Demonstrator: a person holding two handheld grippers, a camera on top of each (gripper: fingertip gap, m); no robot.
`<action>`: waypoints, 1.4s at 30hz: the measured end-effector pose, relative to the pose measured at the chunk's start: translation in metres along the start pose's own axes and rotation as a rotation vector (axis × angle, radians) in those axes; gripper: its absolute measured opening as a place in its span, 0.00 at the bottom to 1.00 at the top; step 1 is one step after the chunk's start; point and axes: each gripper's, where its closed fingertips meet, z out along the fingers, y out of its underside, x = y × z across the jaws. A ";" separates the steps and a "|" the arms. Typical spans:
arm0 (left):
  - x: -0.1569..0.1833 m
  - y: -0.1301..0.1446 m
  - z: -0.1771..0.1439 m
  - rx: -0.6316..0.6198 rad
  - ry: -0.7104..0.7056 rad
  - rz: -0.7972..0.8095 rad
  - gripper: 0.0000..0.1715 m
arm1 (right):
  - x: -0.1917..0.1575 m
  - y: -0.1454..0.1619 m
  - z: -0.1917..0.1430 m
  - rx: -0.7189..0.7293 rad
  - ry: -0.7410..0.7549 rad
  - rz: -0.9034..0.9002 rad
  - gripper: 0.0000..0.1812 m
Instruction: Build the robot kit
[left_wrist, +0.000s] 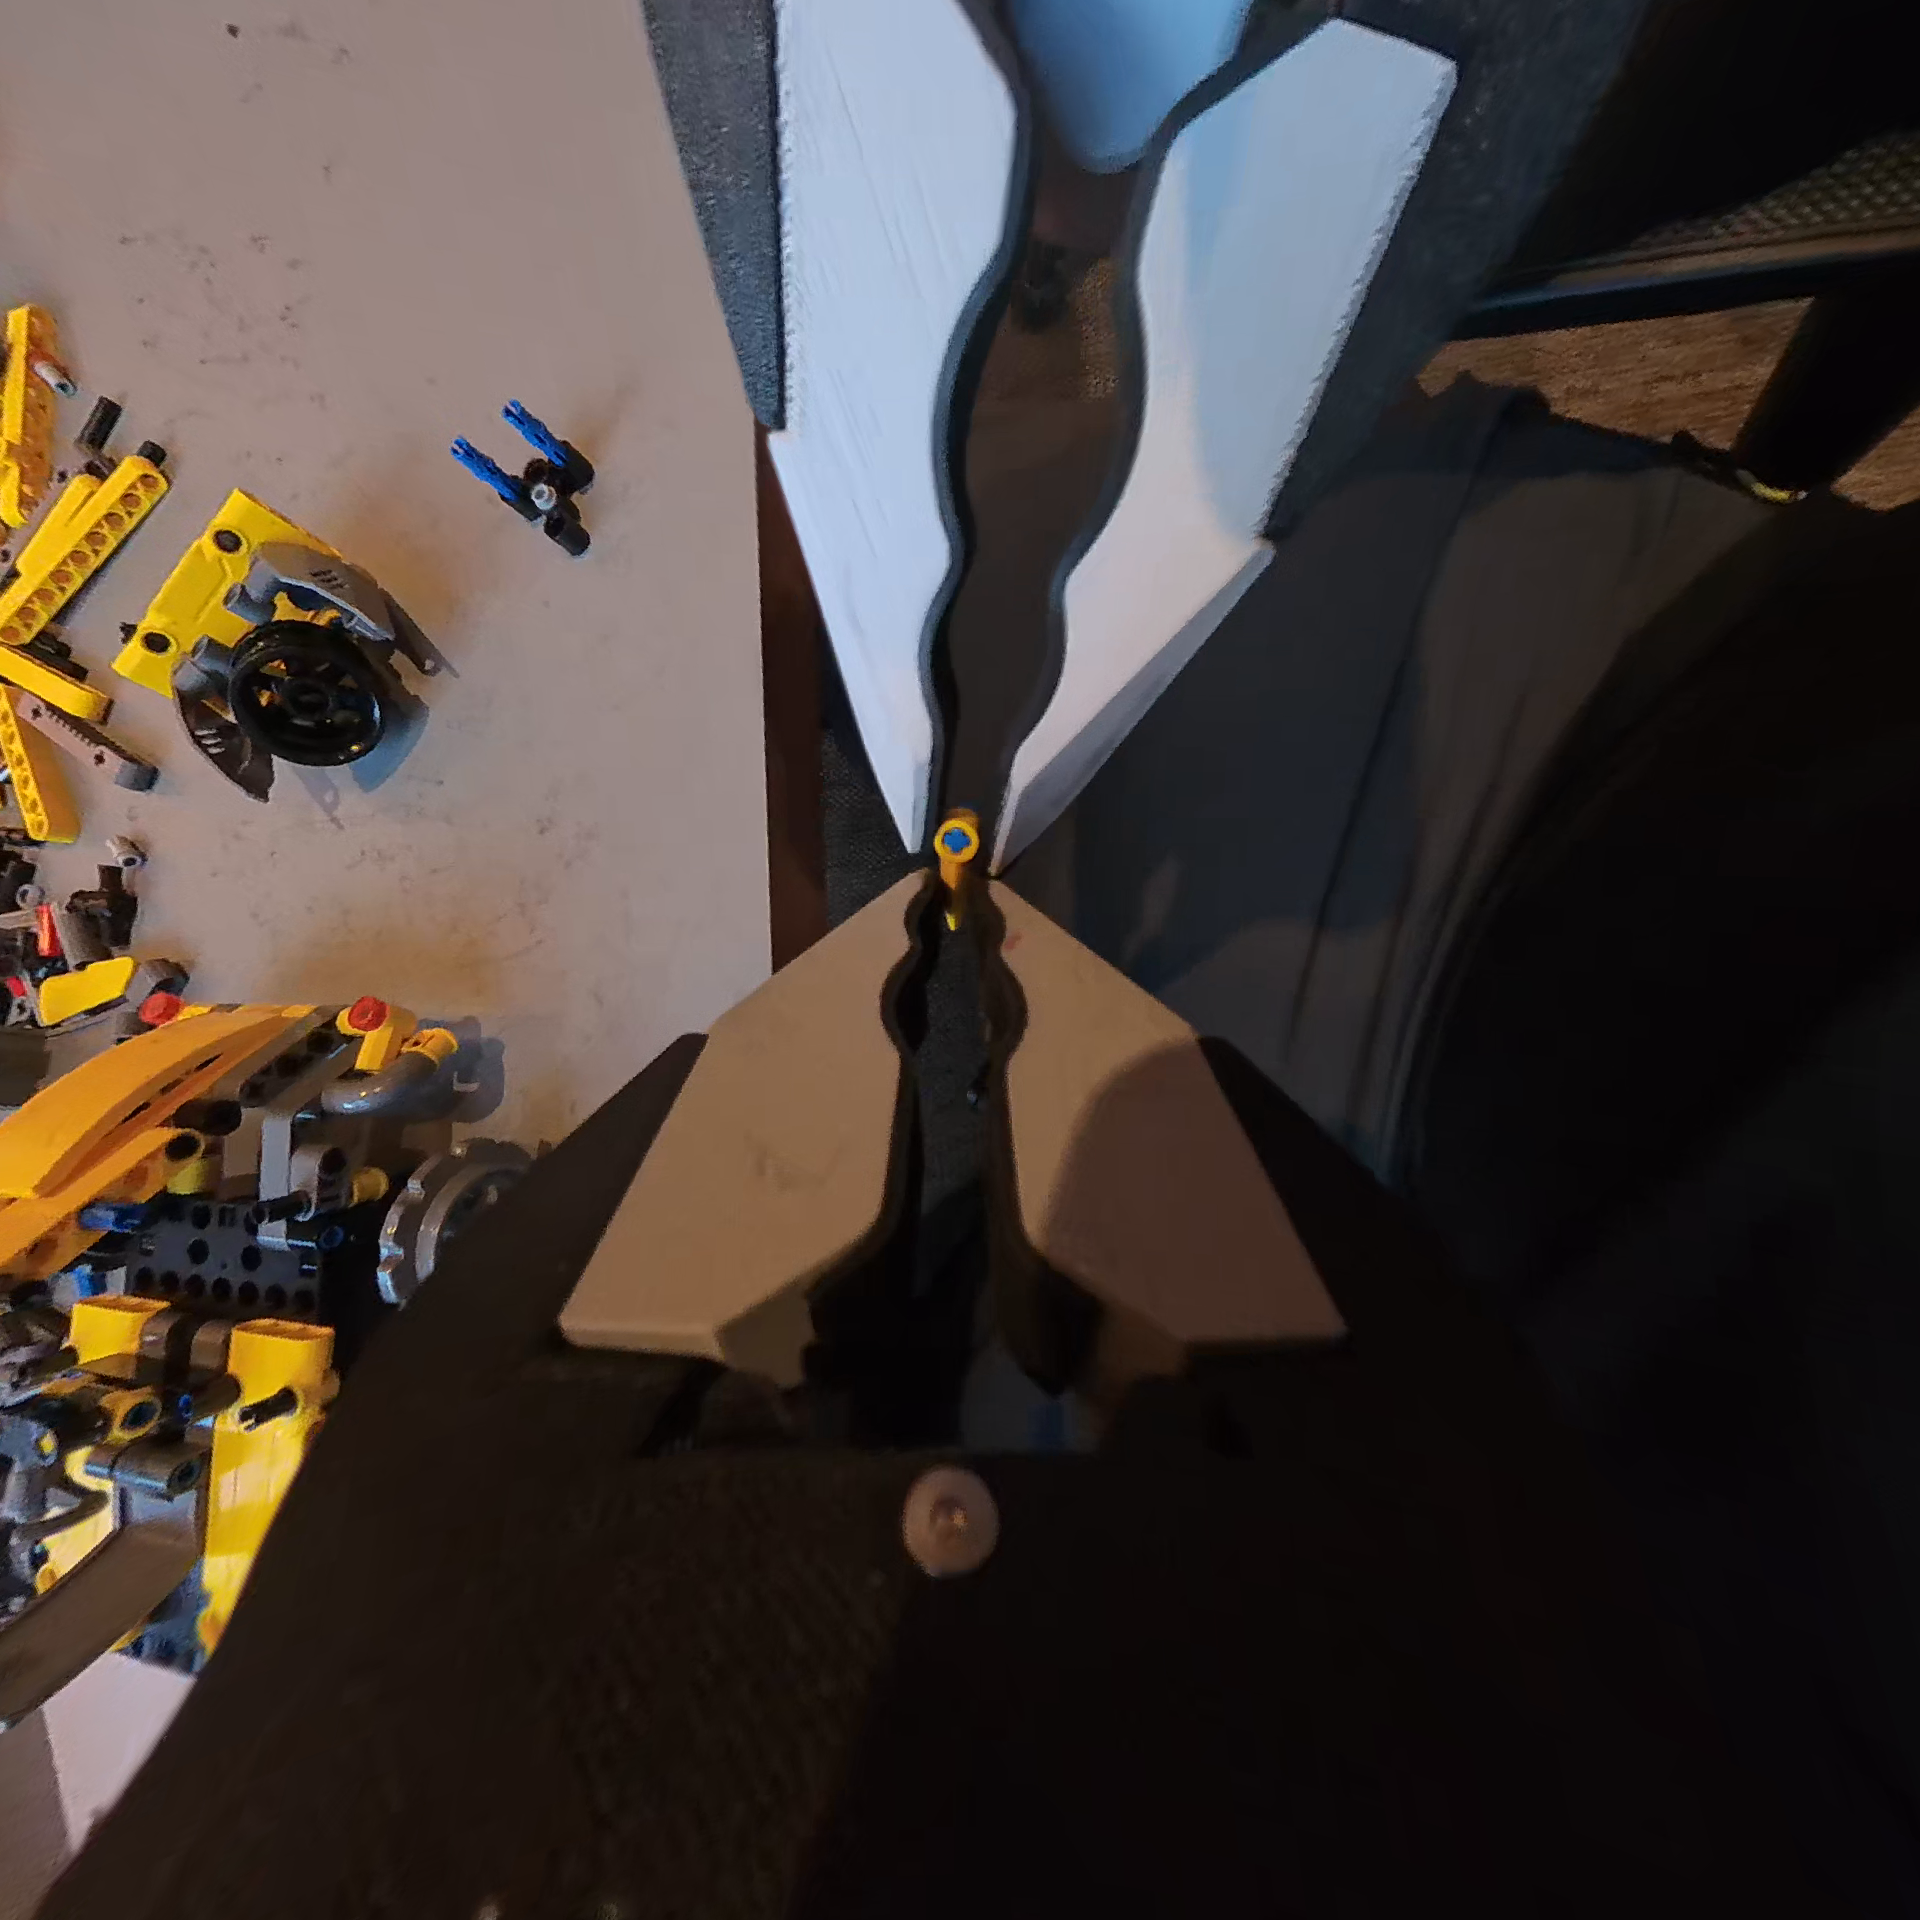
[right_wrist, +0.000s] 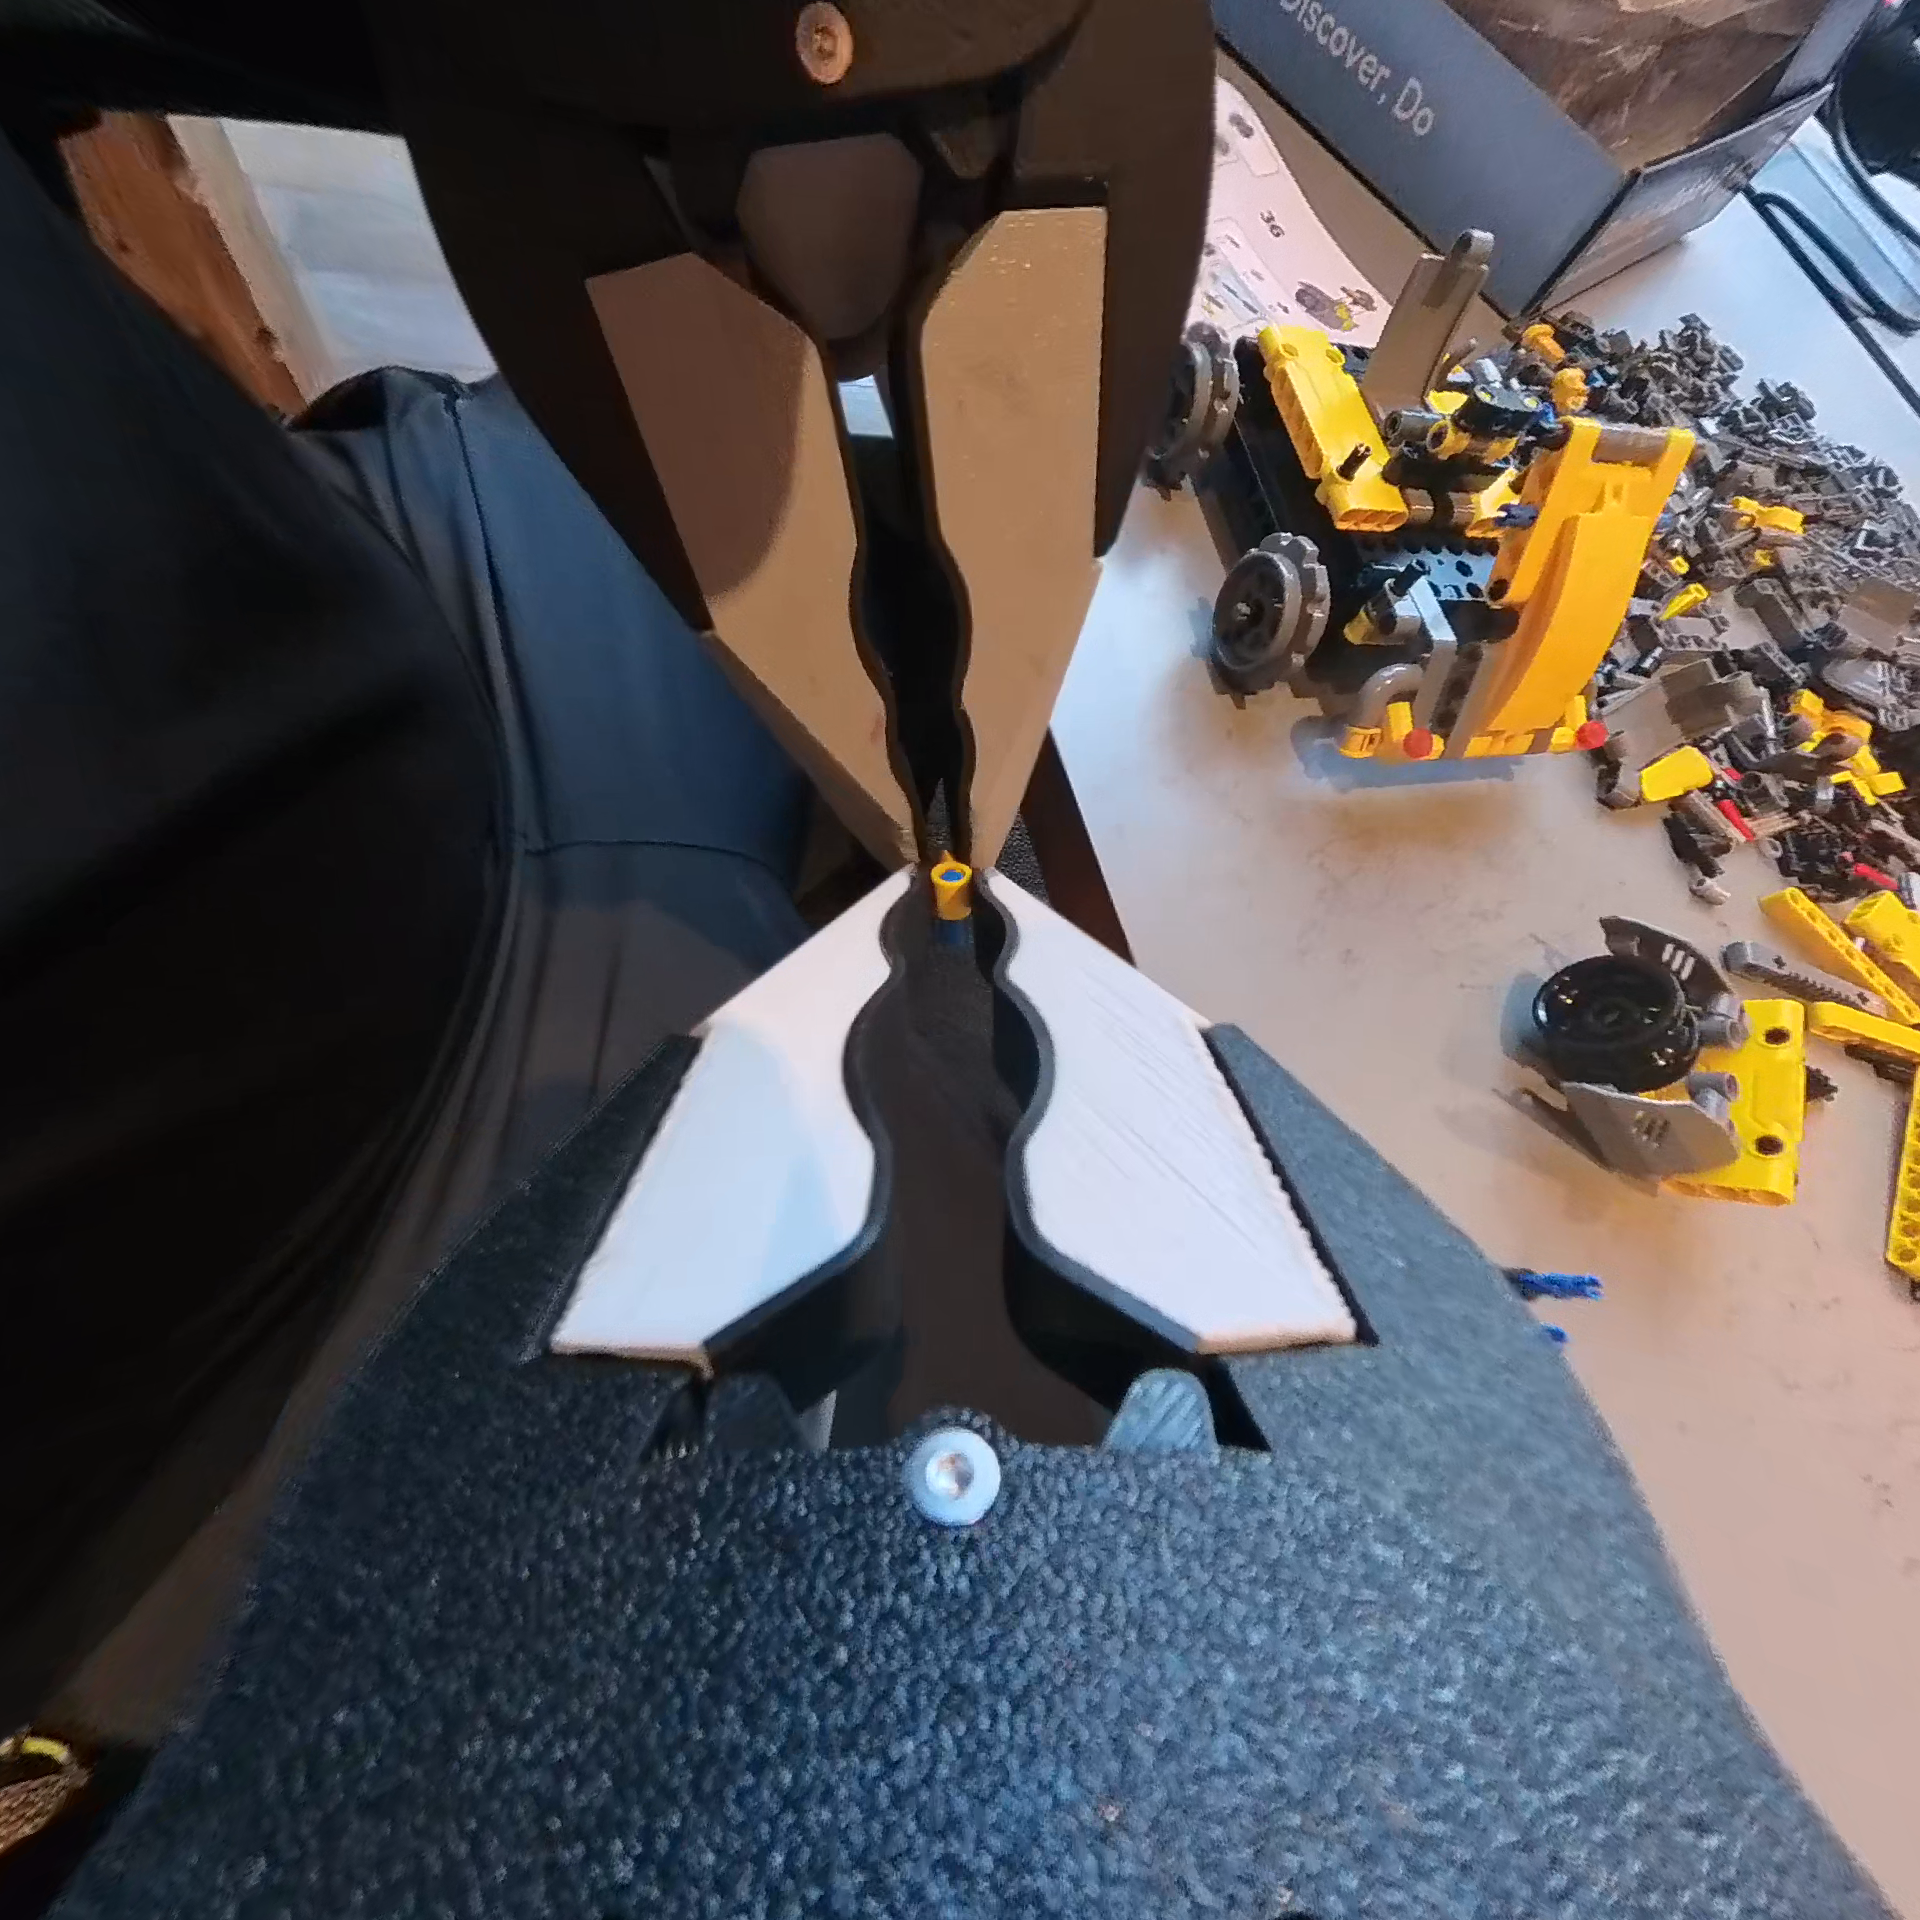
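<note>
While the two grippers met tip to tip beyond the table (right_wrist: 1299, 935) edge, each pinched one end of the same small yellow peg (left_wrist: 957, 840) with a blue core. From the left wrist view, the left gripper (left_wrist: 958, 883) was closed on the peg's shaft, and the right gripper (left_wrist: 961, 821) came in from above, its white fingers nearly together. From the right wrist view, the right gripper (right_wrist: 951, 894) clamped the peg (right_wrist: 950, 885) (blue showing at its lower end) against the left gripper (right_wrist: 948, 847). On the table lay a yellow vehicle (right_wrist: 1455, 561), a wheel part (right_wrist: 1662, 1091), loose pieces (right_wrist: 1766, 644), a box (right_wrist: 1507, 125) and two blue pins (left_wrist: 525, 468).
</note>
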 end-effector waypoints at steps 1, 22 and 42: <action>-0.001 -0.001 0.001 0.007 0.002 -0.011 0.02 | 0.001 0.001 -0.001 0.002 0.005 -0.004 0.04; -0.001 -0.002 0.014 -0.047 -0.033 0.049 0.02 | 0.004 0.015 -0.001 -0.033 0.001 -0.015 0.04; -0.072 -0.048 0.068 0.094 -0.054 -0.364 0.28 | 0.138 0.115 -0.063 -0.223 0.409 0.419 0.04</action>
